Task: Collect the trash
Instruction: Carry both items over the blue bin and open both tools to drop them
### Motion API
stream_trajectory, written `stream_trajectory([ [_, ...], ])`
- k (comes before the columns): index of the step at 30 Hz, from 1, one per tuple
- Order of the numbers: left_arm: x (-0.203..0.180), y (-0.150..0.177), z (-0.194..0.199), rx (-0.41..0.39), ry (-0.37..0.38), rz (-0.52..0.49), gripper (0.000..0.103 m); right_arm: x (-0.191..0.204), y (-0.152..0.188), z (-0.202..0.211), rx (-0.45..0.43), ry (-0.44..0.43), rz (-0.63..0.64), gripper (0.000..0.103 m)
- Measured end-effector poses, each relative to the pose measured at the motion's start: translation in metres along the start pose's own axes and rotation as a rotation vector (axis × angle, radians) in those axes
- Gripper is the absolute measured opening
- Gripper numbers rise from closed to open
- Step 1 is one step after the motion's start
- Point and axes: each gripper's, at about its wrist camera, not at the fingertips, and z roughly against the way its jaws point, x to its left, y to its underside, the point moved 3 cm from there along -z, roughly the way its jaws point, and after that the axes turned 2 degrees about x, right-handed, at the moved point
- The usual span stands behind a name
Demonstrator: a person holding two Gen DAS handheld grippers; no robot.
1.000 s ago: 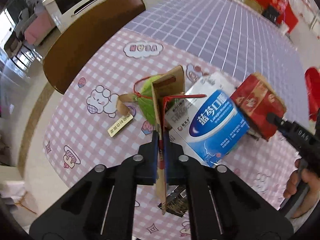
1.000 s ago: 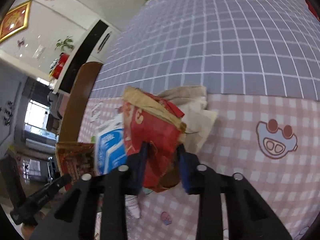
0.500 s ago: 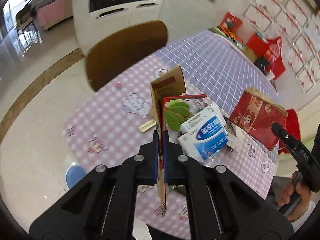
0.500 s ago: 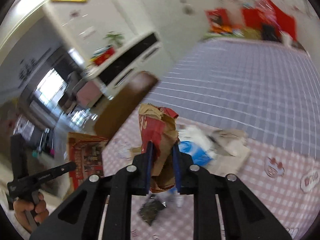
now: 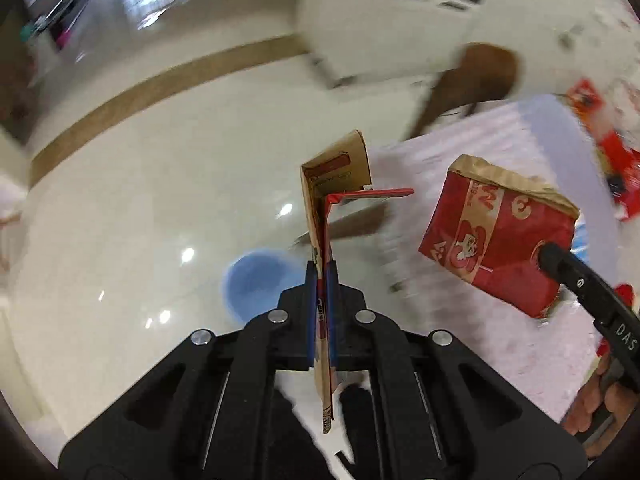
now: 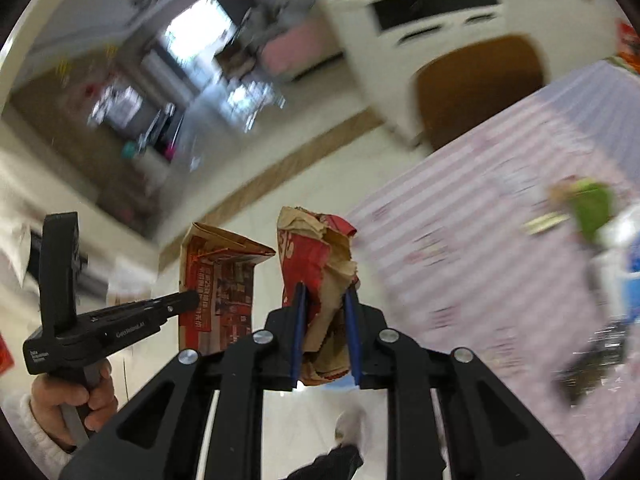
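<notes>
My left gripper (image 5: 322, 276) is shut on a flattened brown-and-red cardboard carton (image 5: 336, 176), which stands edge-on between the pads over the floor. From the right wrist view the same carton (image 6: 218, 280) hangs from the left gripper (image 6: 188, 300), held by a hand (image 6: 76, 400). My right gripper (image 6: 325, 308) is shut on a crumpled red paper bag (image 6: 316, 248). In the left wrist view the bag (image 5: 496, 236) hangs beside the carton, off the table's edge. A blue bin (image 5: 256, 284) sits on the floor just below and left of the carton.
The pink checked table (image 6: 460, 248) lies to the right with a green wrapper (image 6: 592, 208), a blue-and-white box (image 6: 628, 264) and dark scraps on it. A brown chair (image 6: 476, 88) and a white cabinet (image 5: 384, 8) stand behind. Glossy white floor (image 5: 160, 200) spreads left.
Both grippers have swung off the table toward the floor, each carrying its piece. The blue bin has come close under the left gripper, and the table has slid to the right.
</notes>
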Motion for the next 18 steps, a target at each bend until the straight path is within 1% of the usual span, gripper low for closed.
stream_trajectory([
  [1, 0.028, 0.007, -0.013, 0.037, -0.03, 0.034, 0.004, 0.015, 0.006, -0.029, 0.047, -0.001, 0.016, 0.018],
  [2, 0.044, 0.011, -0.021, 0.059, -0.044, 0.056, 0.004, 0.023, 0.01, -0.047, 0.082, -0.002, 0.021, 0.018],
  [4, 0.072, 0.019, -0.037, 0.094, -0.049, 0.097, 0.004, 0.038, 0.023, -0.094, 0.168, 0.003, 0.016, 0.018],
  [5, 0.084, 0.023, -0.048, 0.119, -0.049, 0.114, 0.004, 0.042, 0.027, -0.109, 0.197, 0.014, 0.018, 0.018],
  [8, 0.112, 0.034, -0.078, 0.175, -0.051, 0.139, 0.004, 0.052, 0.045, -0.164, 0.303, 0.053, 0.002, 0.018],
  [10, 0.123, 0.038, -0.097, 0.204, -0.048, 0.153, 0.004, 0.056, 0.054, -0.194, 0.347, 0.091, 0.008, 0.018],
  [12, 0.132, 0.043, -0.109, 0.226, -0.045, 0.158, 0.004, 0.062, 0.063, -0.214, 0.387, 0.107, 0.017, 0.018],
  [14, 0.138, 0.047, -0.122, 0.245, -0.037, 0.162, 0.004, 0.066, 0.068, -0.231, 0.403, 0.128, 0.02, 0.019],
  [15, 0.138, 0.043, -0.124, 0.25, -0.035, 0.162, 0.004, 0.07, 0.07, -0.234, 0.409, 0.135, 0.027, 0.02],
  [16, 0.144, 0.047, -0.128, 0.258, -0.033, 0.162, 0.004, 0.068, 0.069, -0.241, 0.421, 0.134, 0.027, 0.021],
  [18, 0.15, 0.047, -0.134, 0.27, -0.026, 0.17, 0.004, 0.071, 0.075, -0.249, 0.437, 0.122, -0.004, 0.025],
])
